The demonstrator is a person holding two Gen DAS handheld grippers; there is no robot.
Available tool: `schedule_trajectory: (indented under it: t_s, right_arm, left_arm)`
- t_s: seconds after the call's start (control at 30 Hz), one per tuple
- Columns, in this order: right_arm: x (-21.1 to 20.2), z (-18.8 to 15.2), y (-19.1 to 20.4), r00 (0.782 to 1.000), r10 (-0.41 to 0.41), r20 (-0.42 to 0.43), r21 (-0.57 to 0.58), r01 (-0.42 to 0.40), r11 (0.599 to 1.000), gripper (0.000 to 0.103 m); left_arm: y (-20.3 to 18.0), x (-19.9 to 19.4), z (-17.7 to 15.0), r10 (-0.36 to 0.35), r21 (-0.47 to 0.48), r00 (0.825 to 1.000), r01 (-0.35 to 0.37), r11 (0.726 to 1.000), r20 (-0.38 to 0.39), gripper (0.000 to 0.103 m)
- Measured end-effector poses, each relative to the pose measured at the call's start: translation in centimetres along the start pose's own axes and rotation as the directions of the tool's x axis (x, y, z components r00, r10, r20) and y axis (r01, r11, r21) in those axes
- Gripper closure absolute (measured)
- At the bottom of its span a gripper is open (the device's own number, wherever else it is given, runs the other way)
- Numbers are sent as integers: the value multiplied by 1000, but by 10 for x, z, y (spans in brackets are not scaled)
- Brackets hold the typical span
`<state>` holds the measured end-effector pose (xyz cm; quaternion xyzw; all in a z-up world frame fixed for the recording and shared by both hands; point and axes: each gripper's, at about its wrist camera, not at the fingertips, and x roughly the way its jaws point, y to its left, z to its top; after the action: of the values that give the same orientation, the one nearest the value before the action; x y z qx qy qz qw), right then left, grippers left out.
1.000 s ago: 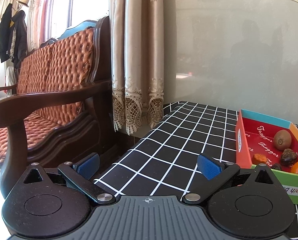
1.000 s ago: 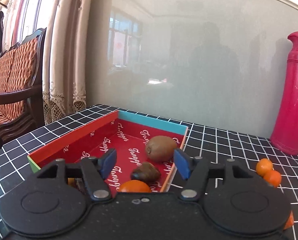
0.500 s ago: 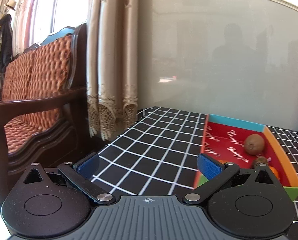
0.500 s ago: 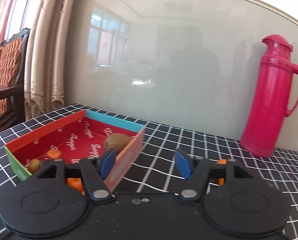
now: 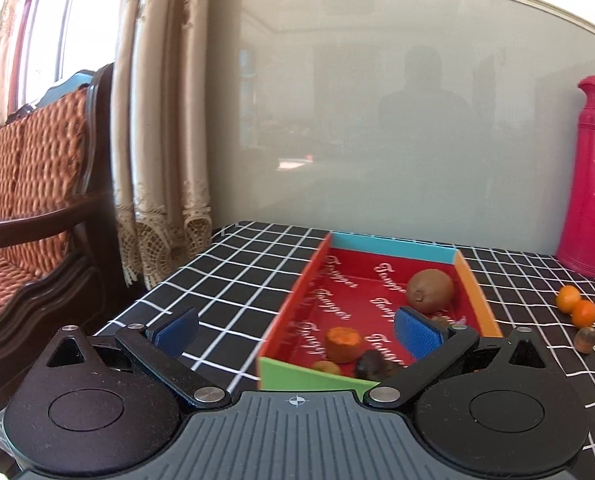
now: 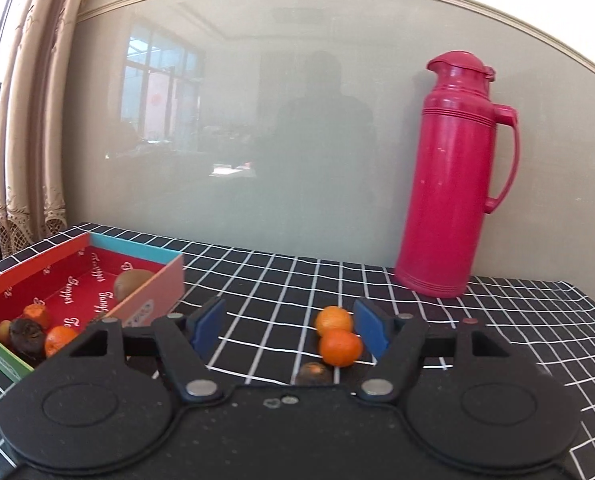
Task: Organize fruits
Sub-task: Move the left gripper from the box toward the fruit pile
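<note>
Two small oranges [image 6: 336,336] are seen on the checked tablecloth [image 6: 281,280], touching one another, the nearer one [image 6: 340,347] just in front of the farther [image 6: 334,319]. They lie between the blue pads of the right gripper [image 6: 291,327], close to the right-hand pad [image 6: 371,326] and well apart from the left-hand one [image 6: 207,325]. The jaws of this gripper are spread wide and nothing is held. A darker, brownish fruit [image 6: 313,373] is partly hidden behind the gripper body, just near of the oranges.

To the left, a shallow red box [image 6: 159,280] is placed on the cloth; a kiwi [image 6: 129,282] is seen at its far end, and several small orange and dark fruits [image 6: 33,330] are gathered at its near end.

The left gripper [image 5: 295,330] is likewise held wide open and empty. Its right pad [image 5: 415,336] is seen over the near part of the box [image 5: 293,308], while its left pad [image 5: 175,330] is over bare cloth. The kiwi [image 5: 430,290] lies beyond the right pad.

A pink thermos [image 6: 453,176] is stood upright at the far right, against the wall panel [image 6: 297,120].
</note>
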<state>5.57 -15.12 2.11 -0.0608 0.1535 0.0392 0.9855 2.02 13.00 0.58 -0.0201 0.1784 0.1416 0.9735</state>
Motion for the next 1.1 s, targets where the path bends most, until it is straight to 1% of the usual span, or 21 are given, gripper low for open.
schedule_trajectory:
  t_s: [0.13,0.33,0.37,0.4,0.43,0.6,0.8,0.87,1.1]
  right_arm:
    - [-7,-2,-22,1000,-30,0,26,30,999,33]
    - [-15,-8,-52,996,-93,-7,48,94,994,32]
    - [-17,-9,-58,995,-104,-9,54,104,993,32]
    - [-18,-11,-64,993,-117,-12,60,117,991,28]
    - [-21,-13,-70,991,-132,-15,65,132,989,24]
    - [-30,-23,-104,979,-200,-30,104,202,974,14]
    - [-40,-35,-138,968,-246,-54,139,251,958,14]
    - [-43,-38,-146,964,-261,-57,146,266,953,14]
    - [-49,-47,-170,953,-292,-77,164,301,939,14]
  left_arm:
    - [-20,-3,1,-35,29,999,34,999,5,0]
    - [-46,-6,2,-90,40,996,90,995,2,0]
    - [-52,-7,2,-105,44,994,105,993,0,0]
    - [-58,-9,2,-119,48,993,119,992,-1,0]
    - [-64,-9,2,-134,52,991,134,990,-2,0]
    - [-94,-14,-1,-194,95,981,193,977,-4,0]
    - [-129,-17,-6,-258,119,966,259,958,-25,0]
    - [-141,-18,-8,-284,122,958,286,950,-37,0]
    - [-183,-19,-20,-336,159,939,343,926,-71,0]
